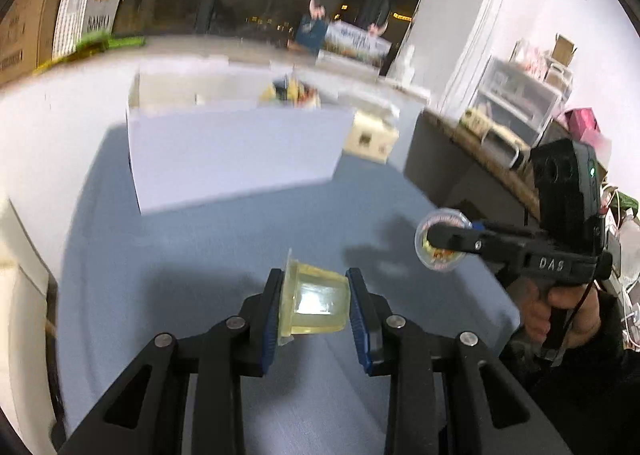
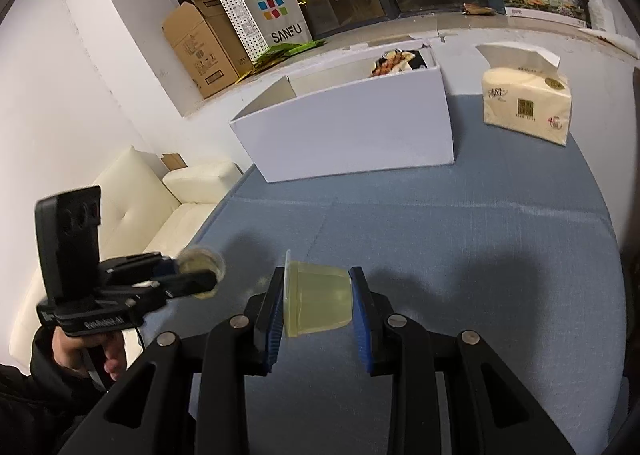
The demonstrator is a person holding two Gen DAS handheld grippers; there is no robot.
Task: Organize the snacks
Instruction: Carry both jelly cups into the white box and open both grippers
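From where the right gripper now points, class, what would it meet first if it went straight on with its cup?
Judging by the right wrist view, the right gripper, shut on a jelly cup, would probably meet the blue tabletop first, short of the white box. Depth is unclear.

The left gripper point(image 1: 314, 309) points forward and down, its blue-padded fingers point(image 1: 271, 325) closed on a pale yellow jelly cup point(image 1: 316, 303). The right gripper point(image 2: 316, 305) is angled likewise, clamping a second jelly cup point(image 2: 318, 301). A bare hand point(image 1: 560, 319) at 3 o'clock grips its pistol handle; the left hand point(image 2: 86, 355) shows at 8 o'clock, dark-sleeved.
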